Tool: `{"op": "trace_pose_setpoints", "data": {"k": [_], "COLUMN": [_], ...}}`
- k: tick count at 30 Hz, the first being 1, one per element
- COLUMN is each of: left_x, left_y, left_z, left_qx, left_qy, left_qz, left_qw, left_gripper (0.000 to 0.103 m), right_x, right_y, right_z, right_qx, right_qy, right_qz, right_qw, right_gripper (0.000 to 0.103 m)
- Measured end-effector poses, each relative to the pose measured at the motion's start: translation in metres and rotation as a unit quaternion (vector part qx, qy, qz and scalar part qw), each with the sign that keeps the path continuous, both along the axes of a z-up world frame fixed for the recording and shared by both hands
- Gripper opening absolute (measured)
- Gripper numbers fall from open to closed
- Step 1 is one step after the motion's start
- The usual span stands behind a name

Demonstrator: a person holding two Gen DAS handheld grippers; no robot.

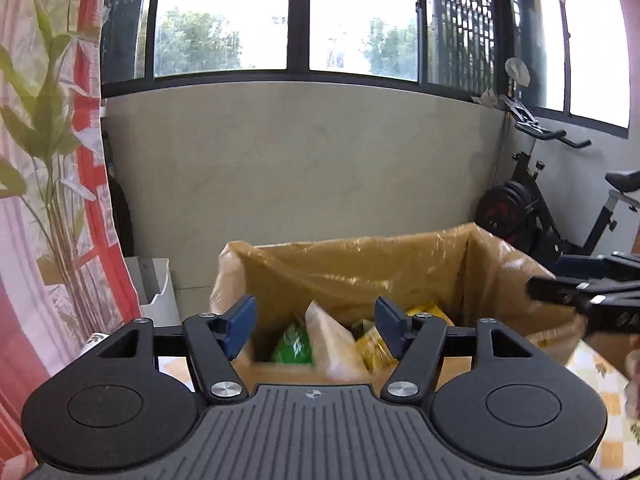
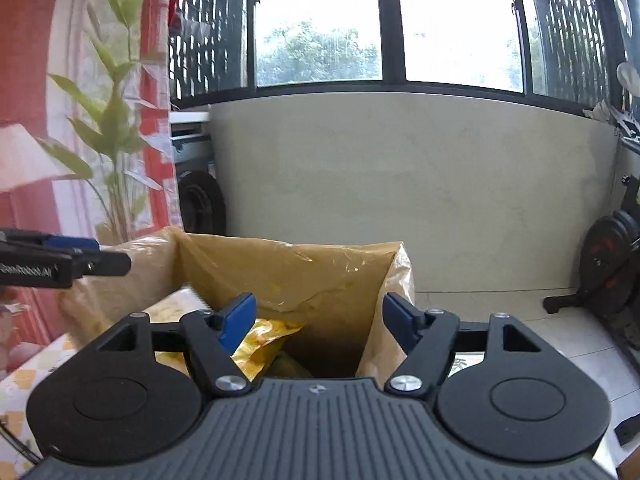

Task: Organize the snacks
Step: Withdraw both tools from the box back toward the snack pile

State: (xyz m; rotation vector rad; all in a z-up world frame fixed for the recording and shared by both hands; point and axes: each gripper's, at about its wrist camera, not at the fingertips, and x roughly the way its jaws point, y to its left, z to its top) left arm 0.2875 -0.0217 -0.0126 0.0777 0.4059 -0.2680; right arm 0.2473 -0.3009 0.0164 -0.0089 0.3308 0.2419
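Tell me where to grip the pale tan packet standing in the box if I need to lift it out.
Pinch the pale tan packet at its upper end, coming straight down from above with the left gripper, which is open. It stands tilted among the green packet and yellow packets, so probably only its top is free.

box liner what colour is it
Translucent yellow-brown plastic liner, clearest in the left wrist view.

Snack packets point(image 1: 320, 344) inside the lined box point(image 1: 360, 264) on the counter point(image 1: 604, 396), exercise bike point(image 1: 536, 208) behind to its right.
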Motion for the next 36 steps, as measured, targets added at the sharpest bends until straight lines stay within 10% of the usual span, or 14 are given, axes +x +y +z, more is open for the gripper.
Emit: {"op": "trace_pose_setpoints", "data": {"k": [14,26,36], "left_x": [-0.084,-0.106,-0.112], "left_y": [0.054,0.056,0.056], "left_z": [-0.028,-0.087,-0.109], "left_qx": [-0.044,-0.042,-0.054], "left_qy": [0.005,0.064,0.089], "left_qz": [0.044,0.078,0.076], "left_qw": [0.9980,0.9940,0.9917], "left_gripper": [0.067,0.067,0.067], "right_x": [-0.095,-0.090,-0.056], "right_y": [-0.017,0.021,0.036], "right_z": [-0.039,-0.138,-0.153], "right_qx": [0.051,-0.153,-0.215], "right_qy": [0.021,0.152,0.190], "right_qz": [0.067,0.157,0.230], "right_qw": [0.996,0.964,0.930], "right_gripper": [0.073,0.074,0.084]}}
